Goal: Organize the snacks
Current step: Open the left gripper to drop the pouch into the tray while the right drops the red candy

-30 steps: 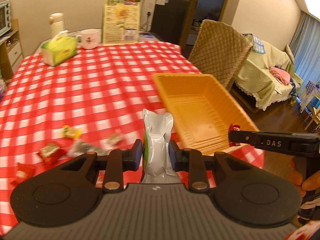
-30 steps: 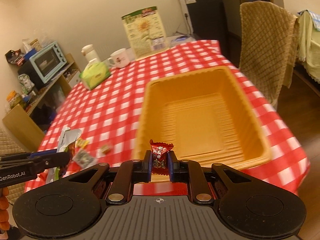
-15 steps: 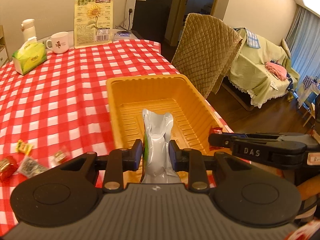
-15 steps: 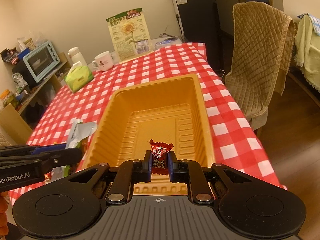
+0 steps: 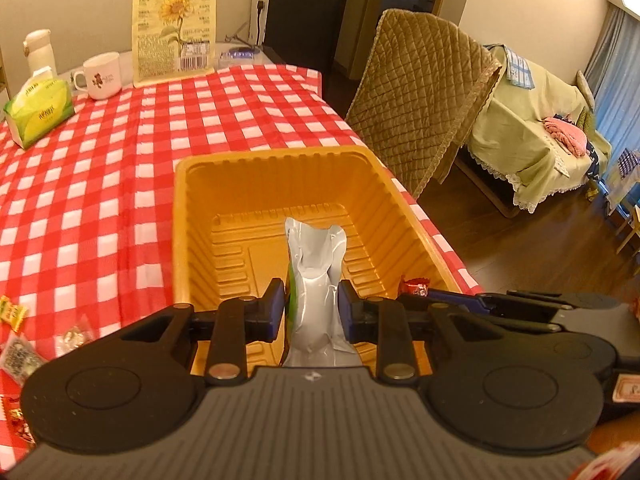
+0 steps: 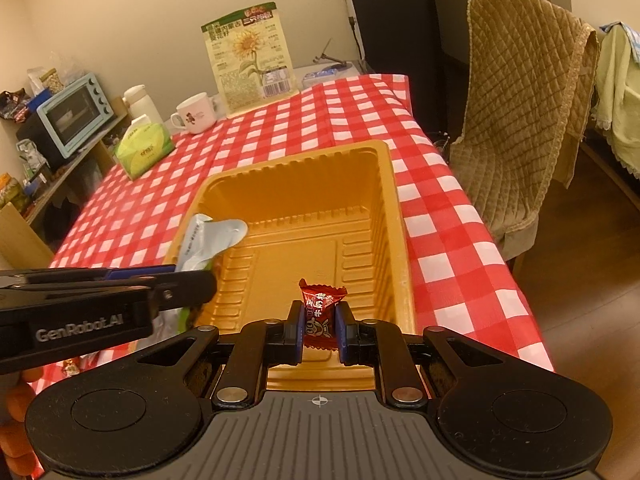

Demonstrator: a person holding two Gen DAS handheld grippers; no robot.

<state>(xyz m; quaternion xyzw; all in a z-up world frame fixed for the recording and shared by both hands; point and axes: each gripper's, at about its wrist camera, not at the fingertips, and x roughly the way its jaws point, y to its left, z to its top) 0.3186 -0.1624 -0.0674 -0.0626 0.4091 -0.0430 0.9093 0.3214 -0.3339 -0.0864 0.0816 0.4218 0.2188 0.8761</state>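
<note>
An empty orange tray (image 5: 200,216) (image 6: 392,216) rests on the red checked tablecloth near the table's right edge. My left gripper (image 5: 312,312) is shut on a silver and green snack pouch (image 5: 316,276), held upright over the tray's near end; the pouch (image 6: 208,236) shows at the left in the right wrist view. My right gripper (image 6: 319,326) is shut on a red wrapped candy (image 6: 320,308), also above the tray's near end. That candy (image 5: 414,286) peeks out beside the pouch in the left wrist view.
Several small wrapped snacks (image 5: 16,344) lie loose on the cloth left of the tray. A tissue box (image 5: 38,114), a mug (image 5: 102,76) and a sunflower seed bag (image 5: 174,22) stand at the far end. A quilted chair (image 6: 528,92) sits by the table's right edge.
Both grippers swung right and lowered from the loose snacks to the tray's near end, carrying the pouch and the candy. The tray now sits straight ahead of both.
</note>
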